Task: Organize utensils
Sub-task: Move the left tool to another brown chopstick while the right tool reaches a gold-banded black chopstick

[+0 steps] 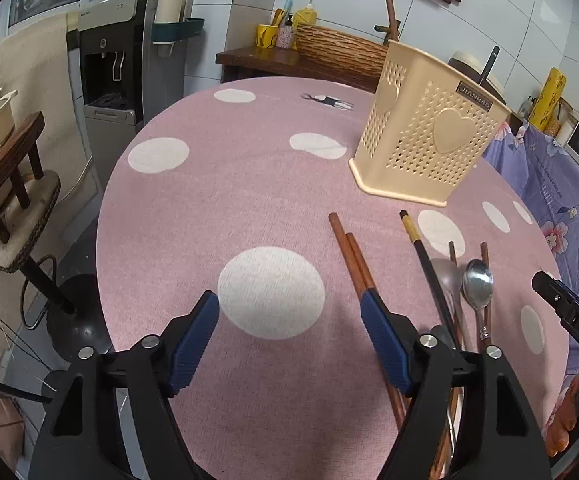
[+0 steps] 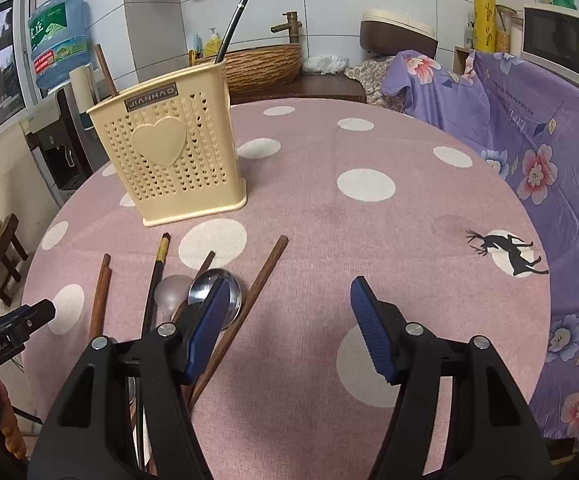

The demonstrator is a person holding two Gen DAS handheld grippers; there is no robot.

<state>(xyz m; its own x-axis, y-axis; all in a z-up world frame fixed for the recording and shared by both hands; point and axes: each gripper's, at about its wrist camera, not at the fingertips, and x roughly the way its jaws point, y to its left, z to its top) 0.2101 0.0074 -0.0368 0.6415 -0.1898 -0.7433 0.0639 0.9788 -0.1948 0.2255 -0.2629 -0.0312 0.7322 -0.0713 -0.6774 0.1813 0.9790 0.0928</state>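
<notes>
A cream perforated utensil holder [image 1: 429,128] [image 2: 169,148] stands on the pink dotted tablecloth [image 1: 249,184] with a dark handle [image 2: 233,24] and a brown stick [image 2: 103,64] poking out. In front of it lie a pair of brown chopsticks [image 1: 349,256] [image 2: 103,288], a black chopstick with a gold band [image 1: 421,248] [image 2: 161,252], a shiny spoon [image 1: 477,284] [image 2: 235,300], a matte spoon [image 1: 445,276] [image 2: 171,290] and a single brown chopstick [image 2: 265,272]. My left gripper [image 1: 289,300] is open over bare cloth, its right finger above the brown pair. My right gripper [image 2: 289,286] is open, its left finger over the shiny spoon.
The table's round edge drops off at the left toward a stool [image 1: 5,184] and a water dispenser [image 1: 113,68]. Purple floral cloth [image 2: 529,152] borders the table's right side. A woven basin [image 2: 261,64] and a microwave [image 2: 557,36] stand behind.
</notes>
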